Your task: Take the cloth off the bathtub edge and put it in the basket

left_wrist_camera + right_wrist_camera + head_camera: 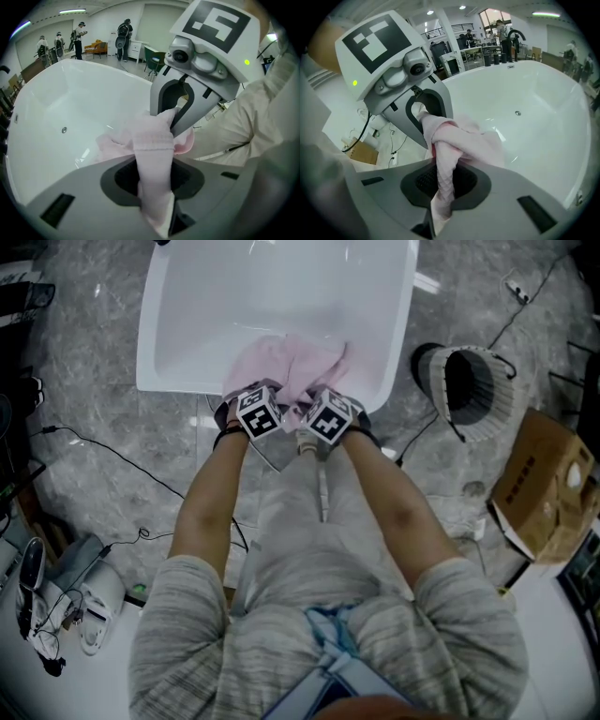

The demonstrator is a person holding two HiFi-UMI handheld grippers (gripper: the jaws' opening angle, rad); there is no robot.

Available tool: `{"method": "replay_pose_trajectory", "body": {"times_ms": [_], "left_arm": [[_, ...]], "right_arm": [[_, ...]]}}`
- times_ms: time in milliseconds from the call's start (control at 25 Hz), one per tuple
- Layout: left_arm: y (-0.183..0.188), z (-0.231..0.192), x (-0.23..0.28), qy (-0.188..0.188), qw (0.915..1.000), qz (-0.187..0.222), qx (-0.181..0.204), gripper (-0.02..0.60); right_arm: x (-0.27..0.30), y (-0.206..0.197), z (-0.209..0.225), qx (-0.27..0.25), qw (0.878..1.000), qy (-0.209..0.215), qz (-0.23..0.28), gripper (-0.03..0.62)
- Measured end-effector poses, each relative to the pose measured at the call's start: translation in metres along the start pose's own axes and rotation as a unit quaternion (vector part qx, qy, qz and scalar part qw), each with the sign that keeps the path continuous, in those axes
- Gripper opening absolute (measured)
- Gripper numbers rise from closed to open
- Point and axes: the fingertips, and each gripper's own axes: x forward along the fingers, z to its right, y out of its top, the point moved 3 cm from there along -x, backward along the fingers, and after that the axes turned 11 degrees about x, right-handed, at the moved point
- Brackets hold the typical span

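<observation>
- I'm clamping my left gripper (255, 401) on a bunched fold of the cloth (281, 367) at the bathtub edge (178, 382).
- Just beside it, my right gripper (323, 407) is pinching the same cloth; the rest is draping inside.
- The basket (499, 399) is sitting well off rightward, nearer the right gripper, so I'm judging the carry goes that way.

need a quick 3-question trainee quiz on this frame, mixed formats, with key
1. True or false: the left gripper and the right gripper are both shut on the cloth.
2. In the head view, the basket stands: A) on the floor right of the bathtub; B) inside the bathtub; C) left of the bathtub.
3. Fill in: the cloth's colour is ____.
Key: 1 true; 2 A; 3 pink.
</observation>
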Motion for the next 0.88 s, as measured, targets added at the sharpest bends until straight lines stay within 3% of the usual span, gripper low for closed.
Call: {"method": "replay_pose_trajectory", "body": {"times_ms": [440,880], "left_arm": [[0.035,0.015,-0.040,0.013,0.9998,0.012,-0.012,0.135],[0.083,0.026,-0.103,0.037,0.9988,0.019,-0.023,0.135]], "right_arm": [[-0.055,-0.001,-0.011,-0.002,1.000,-0.016,0.016,0.037],[-0.134,0.015,-0.018,-0.027,0.996,-0.062,0.054,0.035]]}}
